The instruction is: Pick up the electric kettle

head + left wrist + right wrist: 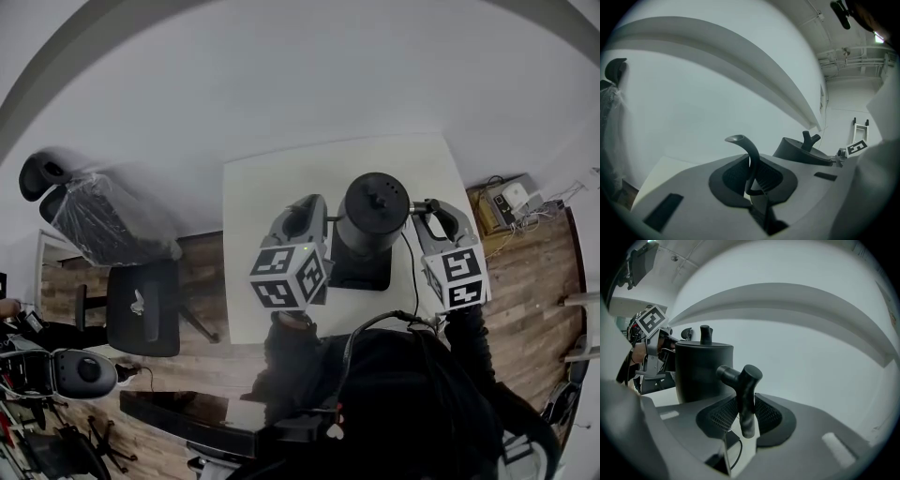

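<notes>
I count one electric kettle [373, 217], over the middle of the tabletop [272, 192]. My left gripper's [325, 223] jaws clench its thin spout [751, 157], and my right gripper's [419, 210] jaws grasp its handle [746, 399]. The one base [361, 274] is half hidden, so I cannot tell whether the kettle touches it.

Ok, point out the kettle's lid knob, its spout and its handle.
lid knob [378, 199], head view, on the knob's top at the middle of the lid.
spout [753, 157], left gripper view, on its curved neck.
handle [746, 397], right gripper view, on its upright bar.
</notes>
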`<control>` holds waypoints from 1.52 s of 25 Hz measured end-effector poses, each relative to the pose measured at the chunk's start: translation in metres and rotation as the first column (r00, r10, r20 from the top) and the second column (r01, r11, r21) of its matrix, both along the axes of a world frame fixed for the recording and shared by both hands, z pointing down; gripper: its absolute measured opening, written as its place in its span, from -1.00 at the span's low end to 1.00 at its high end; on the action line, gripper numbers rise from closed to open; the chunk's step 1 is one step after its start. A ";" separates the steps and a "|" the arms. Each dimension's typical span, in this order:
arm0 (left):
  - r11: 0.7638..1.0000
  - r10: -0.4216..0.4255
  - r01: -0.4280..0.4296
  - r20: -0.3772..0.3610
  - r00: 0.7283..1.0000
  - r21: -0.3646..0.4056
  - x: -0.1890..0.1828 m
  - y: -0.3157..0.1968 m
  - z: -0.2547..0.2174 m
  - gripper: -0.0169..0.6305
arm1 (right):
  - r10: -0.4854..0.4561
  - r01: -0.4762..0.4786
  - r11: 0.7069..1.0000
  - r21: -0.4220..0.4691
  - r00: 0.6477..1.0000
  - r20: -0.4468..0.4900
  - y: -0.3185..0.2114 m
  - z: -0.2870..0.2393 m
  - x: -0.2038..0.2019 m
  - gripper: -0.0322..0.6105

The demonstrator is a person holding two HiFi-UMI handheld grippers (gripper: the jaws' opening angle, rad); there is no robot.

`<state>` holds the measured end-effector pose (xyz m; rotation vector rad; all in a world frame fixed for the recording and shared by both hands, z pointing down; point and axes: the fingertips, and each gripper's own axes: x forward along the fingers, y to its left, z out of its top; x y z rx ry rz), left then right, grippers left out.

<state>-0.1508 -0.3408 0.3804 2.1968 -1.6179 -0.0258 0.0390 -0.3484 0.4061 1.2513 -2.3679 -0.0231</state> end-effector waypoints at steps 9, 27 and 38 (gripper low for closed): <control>1.000 -0.006 0.006 0.000 1.000 0.029 0.004 -0.004 -0.013 -0.90 | 0.006 -0.007 1.000 0.026 1.000 0.010 -0.008 -0.014 0.004 -0.58; 0.999 -0.013 0.013 0.008 1.000 0.045 0.006 -0.004 -0.022 -0.91 | 0.028 -0.029 0.999 0.044 0.999 0.028 -0.013 -0.019 0.005 -0.58; 0.998 -0.004 0.003 0.013 1.000 0.059 0.006 -0.002 -0.027 -0.91 | 0.038 -0.039 0.998 0.042 0.999 0.035 -0.010 -0.020 0.005 -0.58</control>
